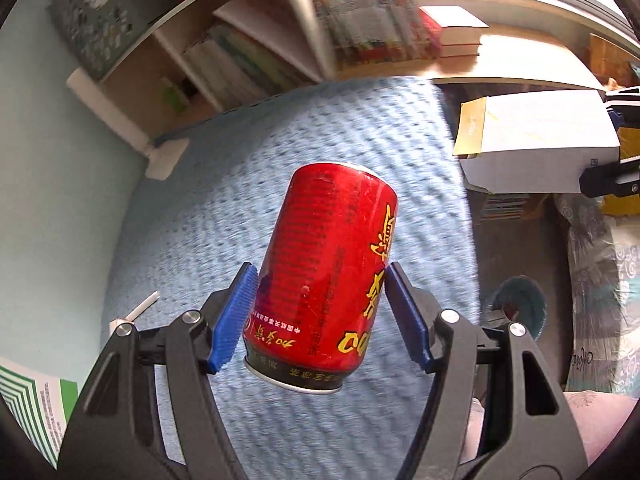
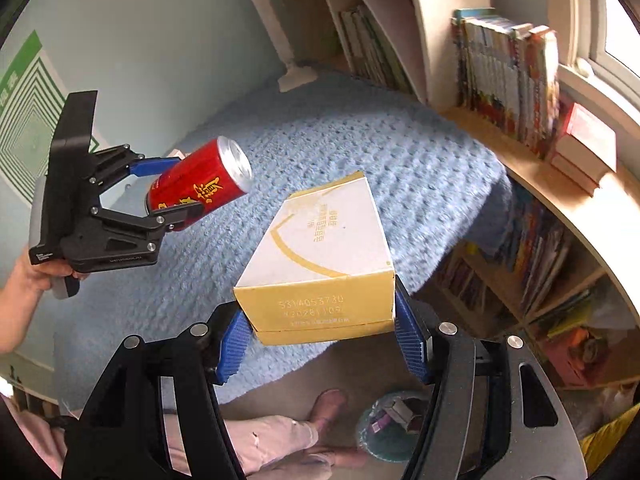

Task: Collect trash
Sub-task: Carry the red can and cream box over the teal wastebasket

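With the left gripper (image 1: 320,312) clamped on the can (image 1: 324,276) and the right gripper (image 2: 320,340) on the box (image 2: 320,264), keep both grips firm and carry each load level to the bin (image 2: 384,428) below the right gripper.

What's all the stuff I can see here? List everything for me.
can: one, red with yellow lettering, held in the left claw above the blanket
box: one, white and yellow cardboard, held in the right claw
blanket: one, light blue knit, spread over the surface below
bin: one, teal, on the floor by the foot, scraps inside
books: many, mixed colours, upright on the wooden ledge and in shelves below it
red book: one, lying flat on a stack at the ledge's end
poster: one, green and white stripes, on the pale wall
left claw: one, black with blue pads, closed on the can
right claw: one, black with blue pads, closed on the box
hand: one, holding the left claw's handle
leg and foot: one, pink trousers, beside the bin
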{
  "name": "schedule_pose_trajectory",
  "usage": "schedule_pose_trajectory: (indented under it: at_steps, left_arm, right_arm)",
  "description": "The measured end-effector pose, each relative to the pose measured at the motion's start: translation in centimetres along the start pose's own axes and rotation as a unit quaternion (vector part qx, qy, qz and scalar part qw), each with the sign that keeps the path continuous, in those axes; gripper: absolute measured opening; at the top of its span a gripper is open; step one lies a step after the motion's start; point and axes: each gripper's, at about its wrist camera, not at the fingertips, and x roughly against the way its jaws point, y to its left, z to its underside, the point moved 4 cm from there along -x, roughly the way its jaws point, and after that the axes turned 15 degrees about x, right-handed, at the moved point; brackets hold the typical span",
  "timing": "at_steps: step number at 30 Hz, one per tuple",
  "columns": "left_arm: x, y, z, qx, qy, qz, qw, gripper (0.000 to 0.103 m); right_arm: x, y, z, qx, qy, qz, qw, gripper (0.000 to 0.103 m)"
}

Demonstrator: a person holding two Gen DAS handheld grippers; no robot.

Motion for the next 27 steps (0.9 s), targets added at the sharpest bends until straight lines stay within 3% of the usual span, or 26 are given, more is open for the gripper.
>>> schedule_pose_trajectory:
  at_steps: [7,14,21,27]
  left_arm:
    - [0.7,-9.7,0.5,-0.055,0.003,0.05,0.9972,0.063]
    - [1.3,-18.4,1.7,-0.117,0.01,0.092,0.9888,0.063]
    - [1.0,-24.5,3.7,-0.167,0.031,0.124,0.9776,0.063]
    - [-0.4,-27.8,6.9,-0.2,0.069,0.144,0.9668,0.063]
  right_arm:
    - [4.6,-2.7,7.9,-0.062,0.004,0.031,0.998,0.064]
    - [8.4,-4.6,15.8,-0.128,0.008,0.059,0.99,0.064]
    - [11.1,-4.9,22.4,-0.184,0.009,0.077,0.98,0.064]
    - [11.0,-4.9,27.0,-0.227,0.023,0.074,0.971,0.064]
